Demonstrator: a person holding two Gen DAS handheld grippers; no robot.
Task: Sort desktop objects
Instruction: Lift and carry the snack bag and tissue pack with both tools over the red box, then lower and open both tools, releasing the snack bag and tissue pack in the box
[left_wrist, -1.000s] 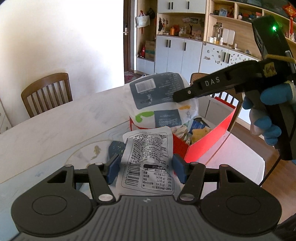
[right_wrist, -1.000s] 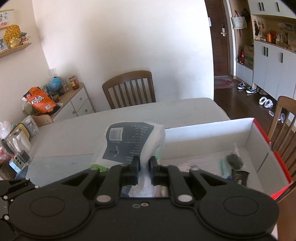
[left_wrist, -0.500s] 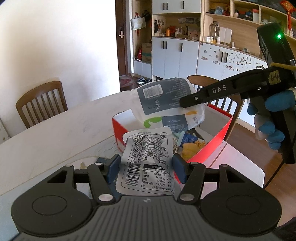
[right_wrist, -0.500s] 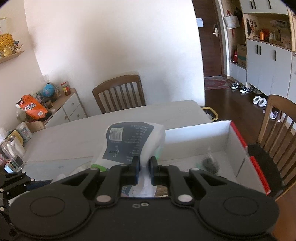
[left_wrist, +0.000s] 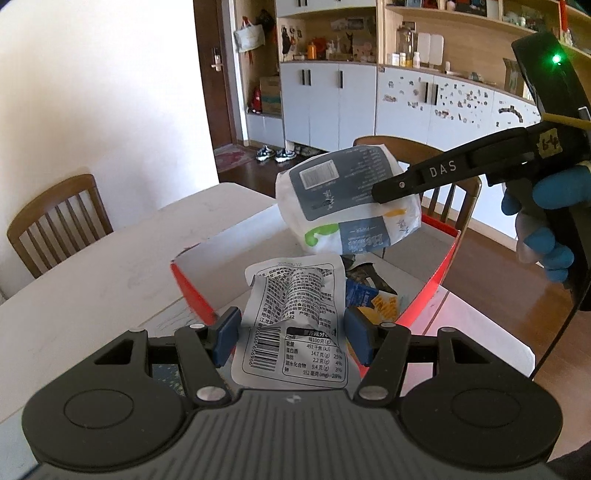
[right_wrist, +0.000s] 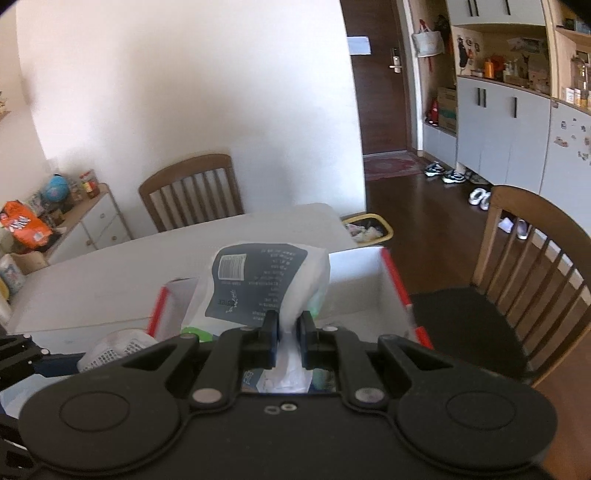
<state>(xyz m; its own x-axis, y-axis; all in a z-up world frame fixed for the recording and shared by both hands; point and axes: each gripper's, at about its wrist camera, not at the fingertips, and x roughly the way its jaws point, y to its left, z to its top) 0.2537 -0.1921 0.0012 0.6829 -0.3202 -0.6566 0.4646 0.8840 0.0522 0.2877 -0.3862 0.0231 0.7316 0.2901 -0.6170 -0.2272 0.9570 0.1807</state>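
Over the red-and-white box (left_wrist: 439, 266), both grippers carry a load. Left gripper (left_wrist: 291, 334) is about half open, blue pads clamped on the sides of a white snack pouch (left_wrist: 295, 314), label facing up, long axis pointing away from the camera toward the box. Right gripper (right_wrist: 286, 332) is nearly closed, pinching a fold of the white-and-grey tissue pack (right_wrist: 258, 284); the pack hangs above the box interior, higher than the pouch and on its far right in the left wrist view.

Key relation: box opening lies just ahead of and below both loads. The pouch's far end is over the near wall; the tissue pack looks further in, so the right hand (left_wrist: 539, 218) is probably nearer to a drop.

Box sits at the end of a pale table (left_wrist: 110, 266), wooden chairs around it, cabinets and shelves behind. A few packets already lie in the box.
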